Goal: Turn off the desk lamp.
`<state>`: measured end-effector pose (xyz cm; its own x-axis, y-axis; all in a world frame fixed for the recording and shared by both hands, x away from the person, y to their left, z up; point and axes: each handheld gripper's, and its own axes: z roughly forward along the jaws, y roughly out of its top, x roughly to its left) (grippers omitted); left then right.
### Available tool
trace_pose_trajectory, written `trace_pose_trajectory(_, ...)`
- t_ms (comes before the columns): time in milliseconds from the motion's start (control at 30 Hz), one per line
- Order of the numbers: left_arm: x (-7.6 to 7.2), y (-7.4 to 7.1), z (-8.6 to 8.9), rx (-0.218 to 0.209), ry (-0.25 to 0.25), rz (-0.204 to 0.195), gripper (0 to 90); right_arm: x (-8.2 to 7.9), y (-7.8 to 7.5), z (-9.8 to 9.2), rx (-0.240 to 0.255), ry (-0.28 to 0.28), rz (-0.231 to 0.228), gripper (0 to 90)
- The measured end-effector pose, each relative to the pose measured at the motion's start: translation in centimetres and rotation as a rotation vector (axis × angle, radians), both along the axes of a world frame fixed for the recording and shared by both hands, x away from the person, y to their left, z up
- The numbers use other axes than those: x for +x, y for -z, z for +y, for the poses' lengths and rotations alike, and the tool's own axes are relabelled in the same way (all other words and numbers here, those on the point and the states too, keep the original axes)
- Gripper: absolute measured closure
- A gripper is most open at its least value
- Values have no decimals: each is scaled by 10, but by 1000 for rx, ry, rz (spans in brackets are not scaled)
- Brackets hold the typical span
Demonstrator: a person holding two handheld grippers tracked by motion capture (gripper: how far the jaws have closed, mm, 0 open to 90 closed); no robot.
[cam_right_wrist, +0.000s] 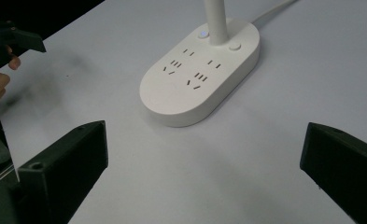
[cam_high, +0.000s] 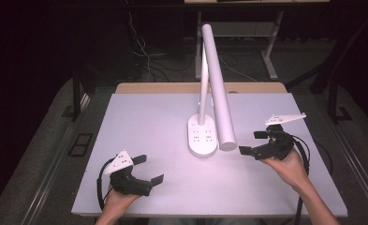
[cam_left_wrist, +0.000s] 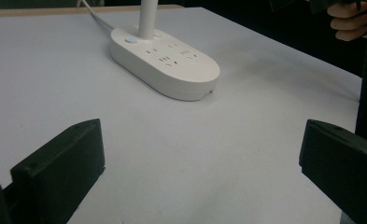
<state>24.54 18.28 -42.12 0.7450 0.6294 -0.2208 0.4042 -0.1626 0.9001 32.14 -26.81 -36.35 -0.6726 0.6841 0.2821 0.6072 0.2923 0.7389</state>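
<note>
The white lamp base stood mid-desk, well apart from my left gripper and nearer my right gripper, both with fingers spread wide on nothing.

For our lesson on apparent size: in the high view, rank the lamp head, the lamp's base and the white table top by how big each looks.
1. White table top
2. Lamp head, though it rises toward the camera, which enlarges it
3. Lamp's base
</note>
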Motion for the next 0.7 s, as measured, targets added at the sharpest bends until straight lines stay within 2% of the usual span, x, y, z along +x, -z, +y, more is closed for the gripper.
trace_pose_trajectory(700, 1, 0, 1, -1, -1, 2, 0, 39, -19, 17, -11, -16, -6, 9)
